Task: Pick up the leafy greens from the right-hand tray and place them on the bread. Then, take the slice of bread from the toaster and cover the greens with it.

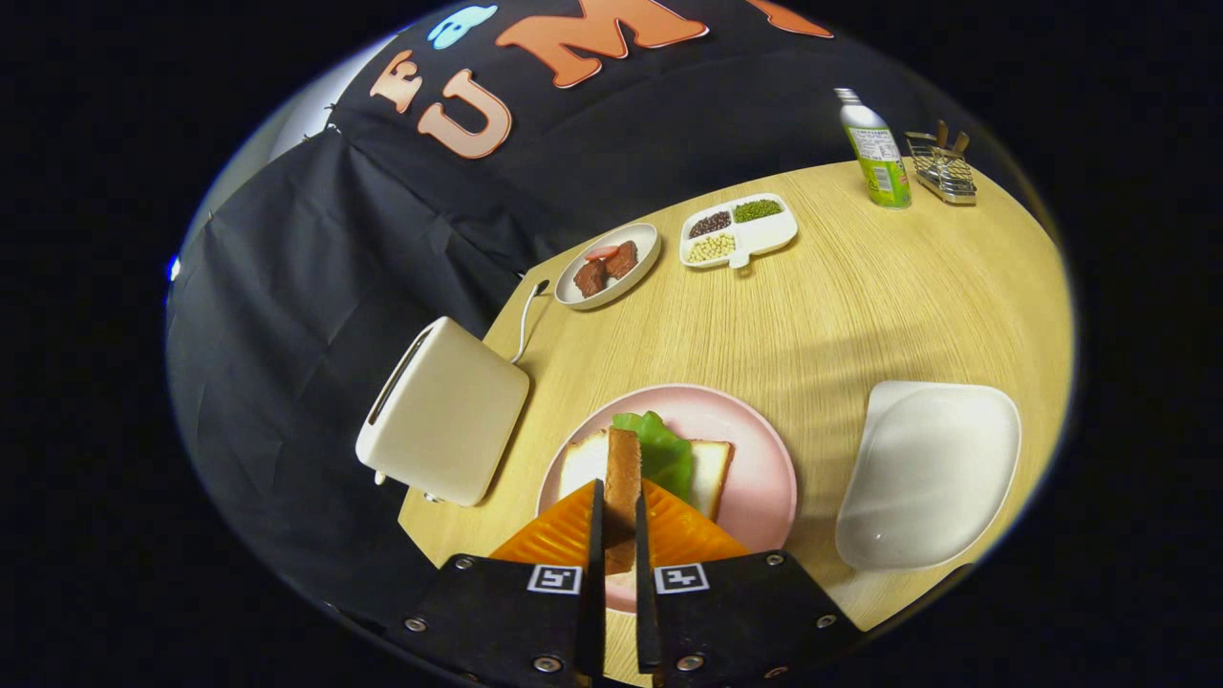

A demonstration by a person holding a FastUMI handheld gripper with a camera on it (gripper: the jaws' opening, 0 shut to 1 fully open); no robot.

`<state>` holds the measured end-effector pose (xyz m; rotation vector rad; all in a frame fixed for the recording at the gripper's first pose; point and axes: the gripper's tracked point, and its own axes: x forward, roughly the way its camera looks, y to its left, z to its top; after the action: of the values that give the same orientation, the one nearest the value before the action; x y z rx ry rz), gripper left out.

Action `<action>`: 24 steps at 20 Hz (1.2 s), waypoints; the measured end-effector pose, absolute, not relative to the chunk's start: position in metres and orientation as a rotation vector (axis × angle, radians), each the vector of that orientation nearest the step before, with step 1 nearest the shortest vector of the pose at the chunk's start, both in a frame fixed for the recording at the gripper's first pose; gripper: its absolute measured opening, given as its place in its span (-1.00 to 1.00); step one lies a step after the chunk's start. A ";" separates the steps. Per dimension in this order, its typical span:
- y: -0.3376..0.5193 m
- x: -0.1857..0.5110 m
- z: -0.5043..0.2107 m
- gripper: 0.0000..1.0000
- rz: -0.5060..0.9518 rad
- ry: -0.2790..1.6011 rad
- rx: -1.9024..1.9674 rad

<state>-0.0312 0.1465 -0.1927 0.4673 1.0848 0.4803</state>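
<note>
- Gripper view: the gripper (616,521) pinches a slice of bread (622,483) edge-on between its two orange fingers (556,533), both pressing on the slice's flat sides.
- The held slice stands upright above the pink plate (755,497), which sits just ahead of the fingers.
- On that plate lies a second bread slice (709,473), flat, with the leafy greens (659,449) resting on top of it; the greens peek out at 1 o'clock from the held slice.
- The toaster (444,420) stands at 10 o'clock from the plate, near it on the table's edge, its slot turned away towards the black cloth; its cord (524,320) runs off towards 12 o'clock.
- The white tray (932,473) lies at 3 o'clock from the plate, near it but apart.
- Beyond the plate, at 12 o'clock, a small oval dish (609,266) holds brown chunks and something red.
- Just beside it, at 1 o'clock, a divided dish (740,232) carries dark, green and pale beans in separate compartments.
- At 2 o'clock, far across the wooden table (860,315), stand a green bottle (876,153) and a wire rack (943,170) close together.
</note>
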 end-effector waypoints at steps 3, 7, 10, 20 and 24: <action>0.141 -0.028 -0.200 -0.54 0.457 1.064 0.408; 0.134 -0.018 -0.198 -0.26 0.428 1.007 0.341; 0.128 -0.003 -0.177 -0.04 0.414 0.900 0.301; 0.096 0.035 -0.051 0.16 0.287 0.410 0.172; 0.078 0.035 -0.010 0.16 0.205 0.226 0.139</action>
<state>0.0349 0.0785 -0.0100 0.1387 0.2260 0.2051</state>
